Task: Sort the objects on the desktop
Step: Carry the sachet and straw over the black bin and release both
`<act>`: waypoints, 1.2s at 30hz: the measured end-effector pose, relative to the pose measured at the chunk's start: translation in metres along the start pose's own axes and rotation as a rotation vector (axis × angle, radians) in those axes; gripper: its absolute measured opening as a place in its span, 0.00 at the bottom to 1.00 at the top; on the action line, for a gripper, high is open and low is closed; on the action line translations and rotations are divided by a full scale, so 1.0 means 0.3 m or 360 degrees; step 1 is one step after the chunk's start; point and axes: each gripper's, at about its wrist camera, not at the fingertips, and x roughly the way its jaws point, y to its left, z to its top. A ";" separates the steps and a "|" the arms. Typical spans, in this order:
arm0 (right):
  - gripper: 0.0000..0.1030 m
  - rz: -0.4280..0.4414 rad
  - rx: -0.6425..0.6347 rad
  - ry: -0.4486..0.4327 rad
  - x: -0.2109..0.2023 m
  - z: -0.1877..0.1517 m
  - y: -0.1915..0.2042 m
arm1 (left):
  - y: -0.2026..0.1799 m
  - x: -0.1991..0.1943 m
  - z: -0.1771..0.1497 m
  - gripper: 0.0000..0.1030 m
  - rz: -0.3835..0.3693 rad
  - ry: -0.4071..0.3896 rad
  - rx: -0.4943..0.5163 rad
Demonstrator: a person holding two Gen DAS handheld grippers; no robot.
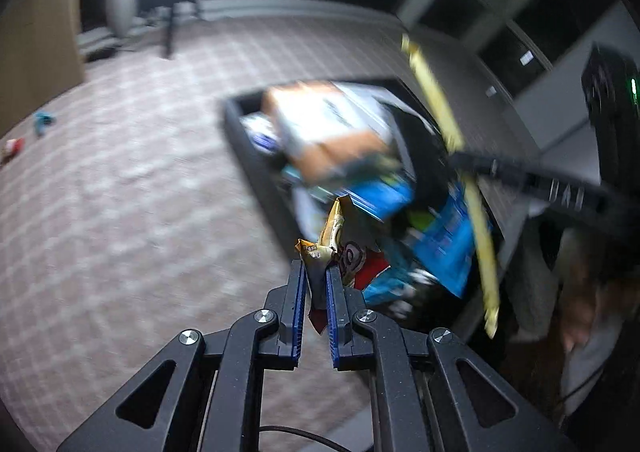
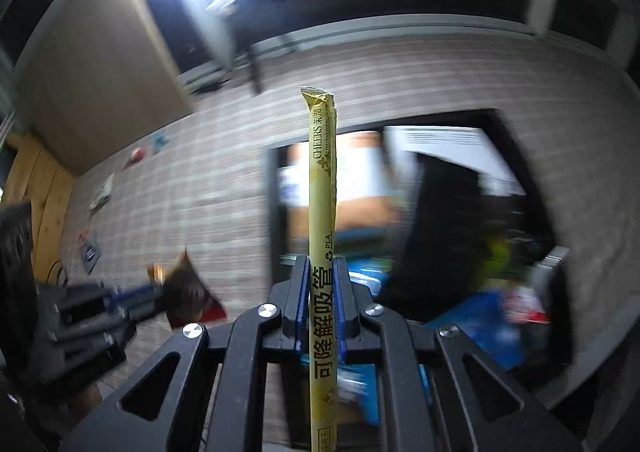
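With the left tool (image 1: pixel 317 284) pinching a crumpled snack wrapper (image 1: pixel 340 240) and the right tool (image 2: pixel 323 284) pinching a yellow straw packet (image 2: pixel 322 188), both are best kept clamped until well inside the dark bin (image 1: pixel 256 168).

straw wrapper (image 2: pixel 322 212): yellow, dark print | snack packet (image 1: pixel 340 248): yellow-red | carpet (image 1: pixel 120 192): pinkish-grey checks

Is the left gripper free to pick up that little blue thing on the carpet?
Probably not: the left gripper is shut on a snack wrapper, and the blue thing lies far off.
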 end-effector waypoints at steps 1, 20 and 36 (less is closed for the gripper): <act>0.11 -0.0018 0.0018 -0.0006 -0.017 -0.005 -0.041 | -0.034 0.016 -0.013 0.09 -0.0003 0.0016 0.0023; 0.12 -0.0226 0.0141 0.0019 0.004 0.048 -0.461 | -0.251 0.193 -0.164 0.38 0.0013 0.0243 0.0128; 0.30 -0.0172 0.0048 -0.0028 -0.011 0.109 -0.375 | -0.102 0.088 -0.127 0.38 0.0164 0.0102 -0.0004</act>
